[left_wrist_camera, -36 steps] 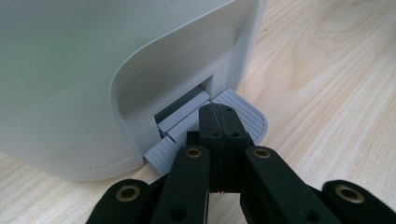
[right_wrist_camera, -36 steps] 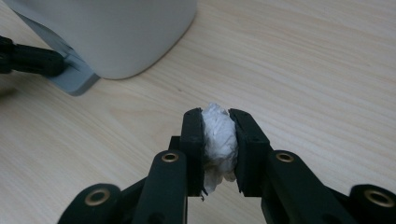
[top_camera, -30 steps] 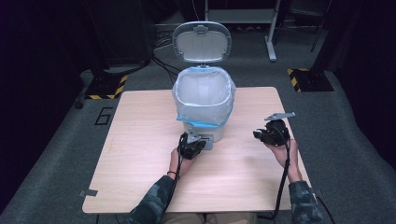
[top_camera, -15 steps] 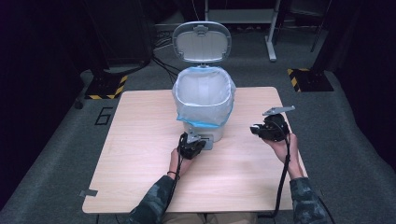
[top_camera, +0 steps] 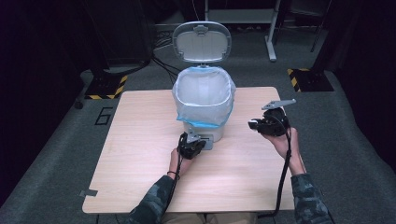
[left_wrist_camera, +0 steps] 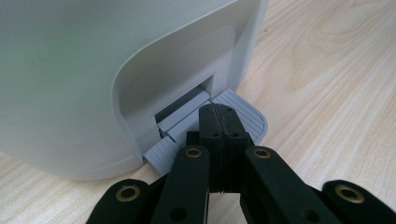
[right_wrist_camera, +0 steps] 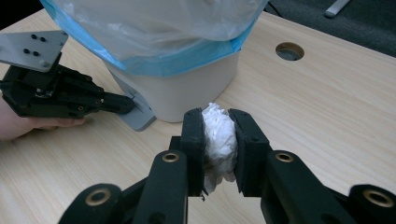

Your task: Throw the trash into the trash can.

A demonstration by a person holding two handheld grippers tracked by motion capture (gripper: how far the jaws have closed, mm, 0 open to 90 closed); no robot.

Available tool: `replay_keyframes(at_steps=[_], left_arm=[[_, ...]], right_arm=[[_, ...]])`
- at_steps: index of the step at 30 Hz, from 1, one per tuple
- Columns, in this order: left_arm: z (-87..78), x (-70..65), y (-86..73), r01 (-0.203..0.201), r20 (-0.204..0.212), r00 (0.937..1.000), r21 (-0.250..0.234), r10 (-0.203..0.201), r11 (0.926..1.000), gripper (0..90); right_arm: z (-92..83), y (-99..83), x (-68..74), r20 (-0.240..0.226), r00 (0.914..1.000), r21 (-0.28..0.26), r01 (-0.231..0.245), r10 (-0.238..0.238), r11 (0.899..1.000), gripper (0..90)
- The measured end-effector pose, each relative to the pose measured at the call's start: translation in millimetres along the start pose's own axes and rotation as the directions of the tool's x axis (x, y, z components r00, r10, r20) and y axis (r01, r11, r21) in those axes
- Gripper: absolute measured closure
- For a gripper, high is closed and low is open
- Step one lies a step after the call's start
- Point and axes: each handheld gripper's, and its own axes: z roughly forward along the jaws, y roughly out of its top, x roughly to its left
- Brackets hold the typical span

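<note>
- Left gripper [left_wrist_camera: 218, 122] – jaws pressed together, empty, tips bearing down on the grey pedal [left_wrist_camera: 243, 119] at the foot of the pedal bin [top_camera: 204, 105]; the bin's lid [top_camera: 201, 42] stands open.
- Right gripper [right_wrist_camera: 219, 135] – clamped on a crumpled white tissue wad [right_wrist_camera: 219, 140], with the bin just ahead.
- Step in hand, as I judge it: carrying the wad to the bin.
- Next: lift it over the blue-edged liner [right_wrist_camera: 177, 63], then release, pedal held down.

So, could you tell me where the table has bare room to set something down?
The table is bare left of the pedal bin, and along its near edge. It is crowded at the bin's pedal, where the left tool presses.
</note>
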Motion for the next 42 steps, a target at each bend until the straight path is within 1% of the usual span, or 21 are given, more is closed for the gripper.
replay_keyframes(at_steps=[11, 20, 25, 27, 28, 30, 31, 34, 35, 37, 38, 39, 40, 41, 42], left_arm=[[0.1, 0.1, -0.1, 0.003, 0.002, 1.0, -0.002, -0.003, 1.0, 90.0], [0.1, 0.1, -0.1, 0.004, 0.002, 1.0, -0.002, -0.004, 1.0, 90.0], [0.1, 0.2, -0.1, 0.003, 0.002, 1.0, -0.002, -0.003, 1.0, 90.0], [0.1, 0.2, -0.1, 0.003, 0.002, 1.0, -0.002, -0.003, 1.0, 90.0], [0.1, 0.2, -0.1, 0.003, 0.002, 1.0, -0.002, -0.003, 1.0, 90.0], [0.1, 0.2, -0.1, 0.003, 0.002, 1.0, -0.003, -0.003, 1.0, 90.0], [0.1, 0.2, -0.1, 0.002, 0.002, 1.0, -0.002, -0.002, 1.0, 90.0], [0.2, 0.2, -0.1, 0.004, 0.003, 1.0, -0.003, -0.004, 1.0, 90.0], [0.2, 0.2, -0.1, 0.005, 0.003, 1.0, -0.003, -0.005, 1.0, 90.0], [0.2, 0.3, -0.1, 0.006, 0.005, 1.0, -0.003, -0.006, 1.0, 90.0], [0.1, 0.4, -0.1, 0.007, 0.006, 1.0, -0.002, -0.007, 1.0, 90.0], [0.5, -0.7, -0.4, 0.025, 0.012, 0.9996, -0.005, -0.025, 0.9997, 90.0], [0.2, 0.0, -0.2, 0.016, 0.01, 0.9998, -0.003, -0.016, 0.9999, 90.0], [0.7, -1.2, -0.6, 0.037, 0.016, 0.9992, -0.007, -0.037, 0.9993, 90.0], [0.3, -0.8, -0.4, 0.032, 0.016, 0.9994, -0.003, -0.032, 0.9995, 90.0]], right_arm=[[-6.1, 15.4, 3.4, -0.011, 0.9996, -0.005, 0.024, -0.024, 1.0, 76.5], [-11.5, 27.8, 5.8, -0.016, 0.9993, -0.009, 0.035, -0.035, 0.999, 76.5], [-12.5, 32.1, 7.9, -0.013, 0.9989, -0.011, 0.044, -0.044, 0.999, 76.6], [-12.3, 33.7, 7.0, -0.022, 0.9984, -0.009, 0.052, -0.052, 0.999, 76.6], [-12.9, 34.8, 7.5, -0.023, 0.9987, -0.011, 0.046, -0.046, 0.999, 76.5], [-13.9, 38.2, 7.5, -0.021, 0.9982, -0.014, 0.057, -0.057, 0.998, 76.6], [-14.6, 39.5, 8.5, -0.022, 0.9987, -0.011, 0.047, -0.047, 0.999, 76.6], [-16.7, 44.8, 10.1, -0.018, 0.9976, -0.018, 0.066, -0.067, 0.998, 76.6], [-17.2, 46.3, 11.2, -0.02, 0.9978, -0.014, 0.063, -0.063, 0.998, 76.6], [-18.6, 49.7, 12.1, -0.024, 0.9973, -0.018, 0.069, -0.069, 0.997, 76.6], [-19.5, 51.5, 12.5, -0.022, 0.997, -0.022, 0.074, -0.074, 0.997, 76.6], [-20.3, 53.2, 12.9, -0.021, 0.997, -0.025, 0.074, -0.074, 0.997, 76.6], [-21.0, 55.0, 13.0, -0.021, 0.9966, -0.029, 0.079, -0.08, 0.996, 76.6], [-22.0, 56.5, 14.0, -0.019, 0.9968, -0.028, 0.077, -0.078, 0.997, 76.7], [-22.3, 58.2, 14.5, -0.019, 0.9966, -0.025, 0.08, -0.08, 0.996, 76.6]])
